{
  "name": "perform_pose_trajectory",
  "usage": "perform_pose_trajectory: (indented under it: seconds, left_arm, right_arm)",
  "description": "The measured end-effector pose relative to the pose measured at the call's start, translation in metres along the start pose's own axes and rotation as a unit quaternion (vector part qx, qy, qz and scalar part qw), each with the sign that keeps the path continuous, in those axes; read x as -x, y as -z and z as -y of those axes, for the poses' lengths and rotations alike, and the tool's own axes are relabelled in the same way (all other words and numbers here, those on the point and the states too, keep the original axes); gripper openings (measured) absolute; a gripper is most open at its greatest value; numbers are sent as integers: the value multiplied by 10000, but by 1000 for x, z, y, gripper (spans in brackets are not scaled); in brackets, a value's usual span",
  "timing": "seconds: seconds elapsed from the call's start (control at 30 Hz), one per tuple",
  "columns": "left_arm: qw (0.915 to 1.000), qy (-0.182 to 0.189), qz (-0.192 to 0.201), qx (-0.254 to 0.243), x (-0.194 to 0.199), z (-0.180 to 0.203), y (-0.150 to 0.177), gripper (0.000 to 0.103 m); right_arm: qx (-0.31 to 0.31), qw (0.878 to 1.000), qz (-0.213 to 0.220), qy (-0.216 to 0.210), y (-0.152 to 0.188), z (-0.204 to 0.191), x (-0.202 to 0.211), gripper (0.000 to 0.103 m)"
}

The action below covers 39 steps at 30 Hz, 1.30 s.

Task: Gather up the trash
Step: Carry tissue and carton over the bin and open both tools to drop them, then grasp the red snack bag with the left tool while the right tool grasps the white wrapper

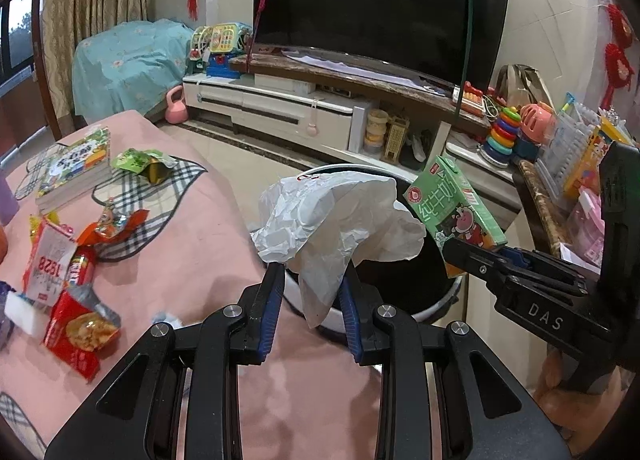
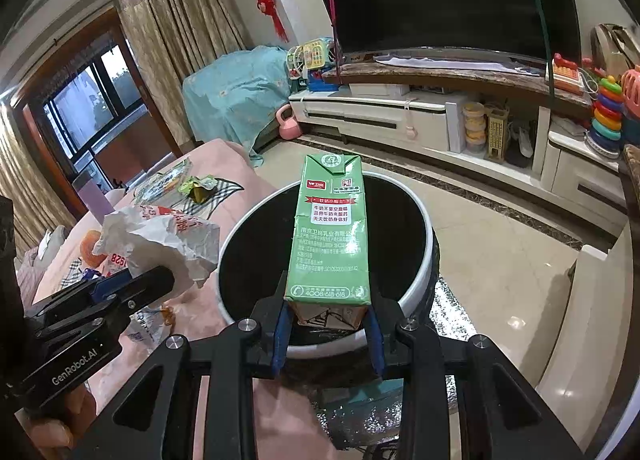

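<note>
Left wrist view: left gripper (image 1: 310, 276) clamped on white wrapper (image 1: 336, 216), held over bin (image 1: 436, 300) edge beside pink table (image 1: 180, 252). Right gripper (image 2: 328, 314) grips green carton (image 2: 328, 228) by its base, upright above bin opening. More wrappers (image 1: 80, 300) on table.

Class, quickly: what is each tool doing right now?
Left tool: closed on the paper wrapper.
Right tool: closed on the milk carton.

wrapper (image 1: 340, 220): crumpled white paper | carton (image 2: 330, 228): smooth printed card | bin rim (image 2: 424, 228): glossy plastic
</note>
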<state>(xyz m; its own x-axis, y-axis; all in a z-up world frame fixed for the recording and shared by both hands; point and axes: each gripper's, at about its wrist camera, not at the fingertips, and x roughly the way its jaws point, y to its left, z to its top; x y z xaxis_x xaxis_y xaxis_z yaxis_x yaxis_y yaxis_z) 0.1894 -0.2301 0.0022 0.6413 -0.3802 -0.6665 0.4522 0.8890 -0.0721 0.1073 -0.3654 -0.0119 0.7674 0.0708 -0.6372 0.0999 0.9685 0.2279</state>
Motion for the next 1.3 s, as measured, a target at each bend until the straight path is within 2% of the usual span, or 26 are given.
perform_pose_trajectory:
  seconds: [0.2, 0.4, 0.47, 0.53, 0.57, 0.6, 0.63, 0.77, 1.07, 1.3]
  left_arm:
    - [9999, 29, -167, -33, -16, 5, -4, 27]
    - [9996, 18, -286, 4, -28, 6, -8, 32]
    - [9995, -3, -316, 22, -30, 6, -9, 47]
    - [9996, 38, -285, 23, -28, 5, -9, 51]
    - [9996, 28, -281, 16, -28, 5, -9, 58]
    - [9997, 6, -260, 13, -26, 4, -8, 61]
    - [9997, -1, -231, 11, -25, 4, -8, 63]
    - [9998, -17, -192, 78, -16, -3, -3, 65]
    - [9991, -253, 37, 331, 18, -31, 22, 72]
    - [9965, -475, 105, 685, 46, -66, 48, 72]
  right_arm:
    - [48, 9999, -123, 33, -6, 5, -8, 32]
    - [72, 9997, -208, 85, -12, 9, -16, 32]
    - [50, 9996, -264, 96, -13, 11, -20, 34]
    - [-15, 9995, -294, 103, -15, 14, -23, 36]
    - [-43, 9994, -318, 108, -16, 16, -24, 42]
    - [-63, 9994, -332, 79, -15, 16, -25, 49]
    - [-77, 9994, -324, 79, -15, 17, -24, 50]
    - [-182, 9994, -276, 36, -13, 18, -21, 55]
    - [-362, 9991, -51, -223, -5, 10, -2, 92]
    - [-412, 9984, 80, -368, 11, -13, 8, 97]
